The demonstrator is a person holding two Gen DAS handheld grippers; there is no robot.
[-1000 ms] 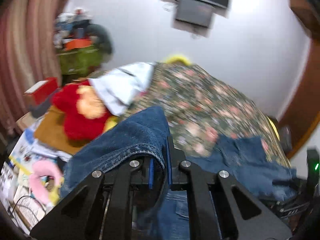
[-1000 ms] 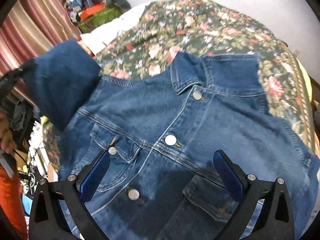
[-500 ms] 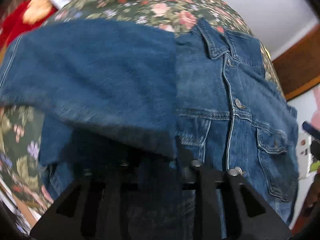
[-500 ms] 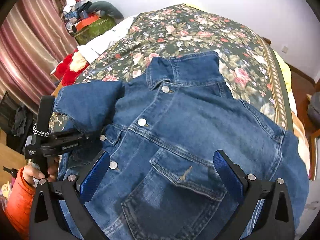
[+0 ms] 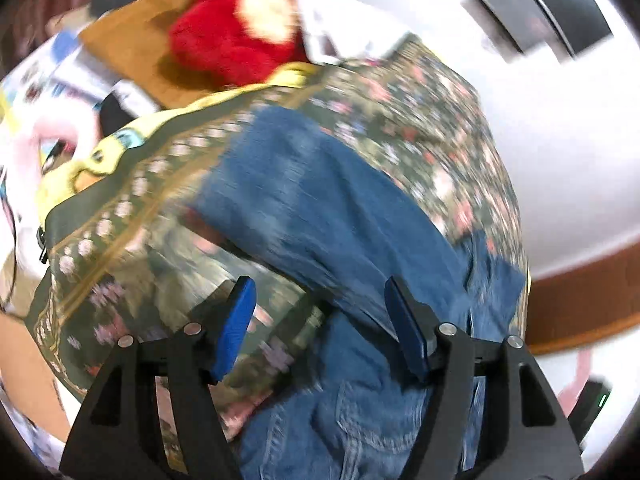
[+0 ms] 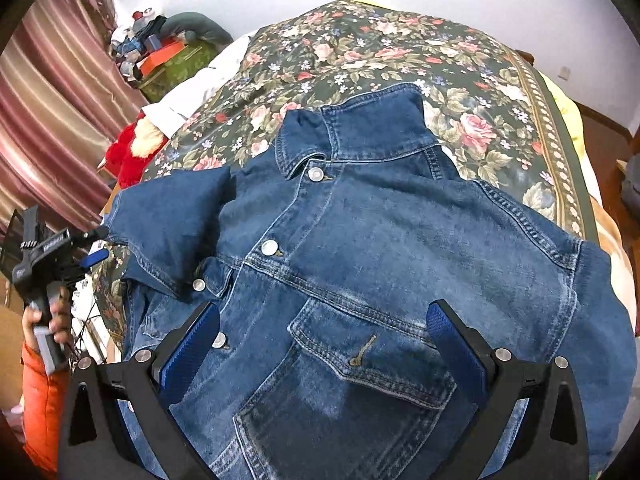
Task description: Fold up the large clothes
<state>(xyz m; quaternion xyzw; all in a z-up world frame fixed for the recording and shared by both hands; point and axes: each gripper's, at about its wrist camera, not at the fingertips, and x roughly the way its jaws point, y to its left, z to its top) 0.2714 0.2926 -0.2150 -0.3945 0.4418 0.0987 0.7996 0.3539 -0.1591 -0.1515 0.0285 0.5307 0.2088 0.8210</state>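
A blue denim jacket [image 6: 380, 248] lies front up and buttoned on the floral bedspread [image 6: 360, 52]. Its left sleeve [image 6: 172, 220] is folded in over the chest. My right gripper [image 6: 322, 318] hovers open over the chest pocket, touching nothing. My left gripper [image 6: 96, 246] is at the bed's left edge, just off the sleeve's cuff, held by a hand [image 6: 48, 316] in an orange sleeve. In the blurred left wrist view the left gripper [image 5: 320, 292] has its jaws opening, blue pads apart. The sleeve [image 5: 320, 200] lies beyond them, and the pads do not press it.
A red plush toy [image 6: 128, 152] and a white cloth [image 6: 200, 84] lie along the bed's far left side. Striped curtains [image 6: 52, 92] and a cluttered green box [image 6: 172, 64] stand behind. A dark screen [image 5: 540, 12] hangs on the wall. Papers and cords lie left of the bed.
The left gripper, shut on the sleeve, carried it down over the jacket's chest, let go and drew back to the bed's left edge. The right gripper shifted slightly and stayed open.
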